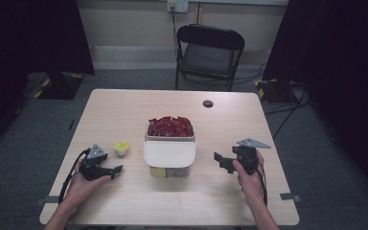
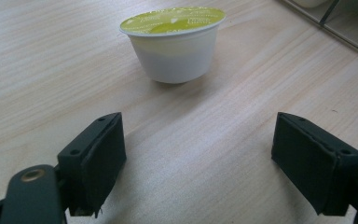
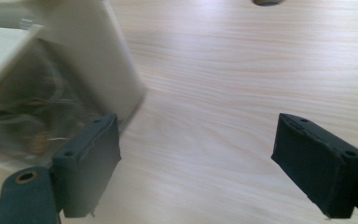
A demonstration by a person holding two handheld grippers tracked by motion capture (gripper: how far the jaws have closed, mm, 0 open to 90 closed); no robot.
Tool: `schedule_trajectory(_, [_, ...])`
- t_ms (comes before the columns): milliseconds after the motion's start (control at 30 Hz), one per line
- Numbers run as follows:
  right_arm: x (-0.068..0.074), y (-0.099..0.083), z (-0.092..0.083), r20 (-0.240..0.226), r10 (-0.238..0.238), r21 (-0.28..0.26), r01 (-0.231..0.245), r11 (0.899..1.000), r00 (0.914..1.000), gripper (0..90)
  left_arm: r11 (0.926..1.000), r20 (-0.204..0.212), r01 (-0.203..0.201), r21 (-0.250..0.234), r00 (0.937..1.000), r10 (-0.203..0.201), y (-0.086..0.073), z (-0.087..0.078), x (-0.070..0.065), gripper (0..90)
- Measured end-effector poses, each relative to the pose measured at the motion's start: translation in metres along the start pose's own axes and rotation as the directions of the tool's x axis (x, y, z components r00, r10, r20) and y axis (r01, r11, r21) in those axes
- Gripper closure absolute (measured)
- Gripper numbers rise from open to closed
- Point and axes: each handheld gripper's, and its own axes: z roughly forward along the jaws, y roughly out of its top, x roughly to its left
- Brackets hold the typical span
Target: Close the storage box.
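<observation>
The small white capsule cup [image 1: 120,148] with a yellow-green foil lid stands upright on the wooden table [image 1: 124,108], left of the middle and somewhat nearer the person's edge than the far one. In the left gripper view the cup [image 2: 175,44] stands alone on bare wood ahead of the two black jaws, well clear of both pads, with nothing between it and them. The left gripper [image 1: 117,169] rests near the table's front-left part, just toward the person from the cup and a little to its left, held in the person's left hand [image 1: 84,184]; its jaws are spread wide and grasp nothing.

To the right of the cup, at the middle of the table, stands a clear storage box [image 1: 169,170] with a cream lid [image 1: 169,153] over its near part. Red packets [image 1: 170,126] fill its open far part, and something yellow shows through the near wall. The box stands between the two grippers.

The right gripper [image 1: 219,162] is held in the person's right hand [image 1: 249,179] near the table's front-right part, its jaws pointing left toward the box. They are spread wide and released, with only bare wood between them. In the right gripper view the box's corner [image 3: 51,84], blurred, lies just beyond the left jaw, not touching it as far as can be told.

A round dark cable hole [image 1: 208,103] sits near the far edge, right of middle. Beyond the table stands a black folding chair [image 1: 208,52].
</observation>
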Motion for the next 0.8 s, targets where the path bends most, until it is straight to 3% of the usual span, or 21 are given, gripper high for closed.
schedule_trajectory(100, [-0.014, -0.002, 0.001, 0.048, 0.013, 0.008, -0.013, 1.0, 0.9988, 14.5, 1.0, -0.002, -0.001, 0.001, 1.0, 0.001, 0.0, 0.0, 0.0, 16.9])
schedule_trajectory(200, [-0.02, -0.004, 0.002, 0.057, 0.027, 0.017, -0.028, 0.999, 0.998, 14.4, 1.0, -0.005, 0.003, -0.002, 1.0, -0.003, 0.0, 0.0, -0.001, 17.0])
schedule_trajectory(367, [-0.035, -0.009, 0.007, 0.081, 0.037, 0.076, -0.043, 0.996, 0.996, 14.5, 1.0, -0.01, 0.003, 0.002, 0.9999, -0.003, 0.0, -0.001, -0.001, 17.0])
schedule_trajectory(567, [-0.045, -0.015, 0.015, 0.143, 0.004, 0.128, -0.023, 0.992, 0.9897, 14.7, 1.0, -0.01, 0.002, 0.0, 0.9999, -0.002, -0.001, -0.002, -0.001, 17.0])
schedule_trajectory(800, [-0.047, -0.021, 0.023, 0.17, -0.03, 0.176, -0.001, 0.984, 0.9849, 14.7, 1.0, -0.009, 0.004, 0.001, 0.9999, -0.004, -0.002, -0.002, 0.0, 16.6])
